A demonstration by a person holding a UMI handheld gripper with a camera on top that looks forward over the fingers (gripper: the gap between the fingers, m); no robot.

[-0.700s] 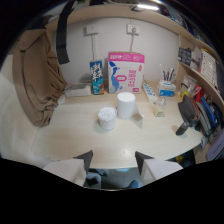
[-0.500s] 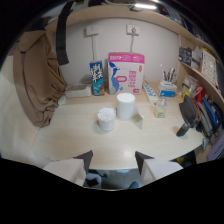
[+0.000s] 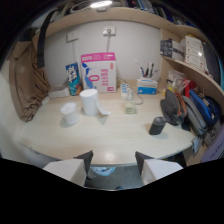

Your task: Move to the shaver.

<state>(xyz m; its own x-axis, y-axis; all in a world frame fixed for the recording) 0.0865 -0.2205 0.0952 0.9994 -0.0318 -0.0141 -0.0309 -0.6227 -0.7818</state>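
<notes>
my hand-held gripper (image 3: 113, 167) open, nothing between fingers, hanging off near tabletop (image 3: 115, 140) edge. i see shaver (image 3: 157, 125), dark, upright near right edge, beside black bag (image 3: 172, 106), well ahead and right of fingers. white roll (image 3: 89, 101) and white cup (image 3: 69, 113) toward left of centre. pink box (image 3: 99, 71) against back wall.
</notes>
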